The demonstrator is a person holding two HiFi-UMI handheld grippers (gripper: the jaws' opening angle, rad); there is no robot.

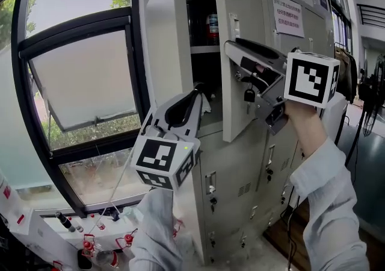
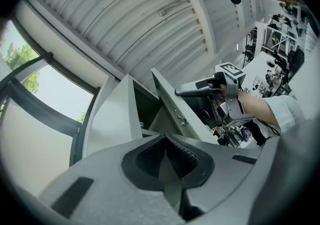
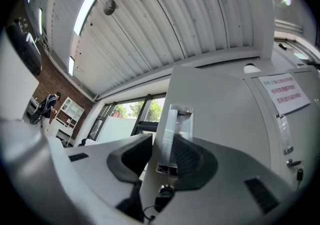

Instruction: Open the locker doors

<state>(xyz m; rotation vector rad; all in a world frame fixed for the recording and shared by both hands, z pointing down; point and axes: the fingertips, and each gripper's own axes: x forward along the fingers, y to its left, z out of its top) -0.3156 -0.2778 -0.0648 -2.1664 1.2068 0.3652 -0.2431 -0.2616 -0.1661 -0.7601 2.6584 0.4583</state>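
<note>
My left hand-held gripper (image 2: 165, 141) is closed and empty; my right hand-held gripper (image 3: 162, 156) sits open astride the locker door (image 3: 220, 114) edge.

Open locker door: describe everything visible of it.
The locker door is plain grey, apparently painted metal, in the upper row, swung out from its compartment. Near its free edge sit a clear plastic pull and, below, a lock with a key hanging. The right gripper straddles that edge at the pull; whether its pads press is unclear.
</note>
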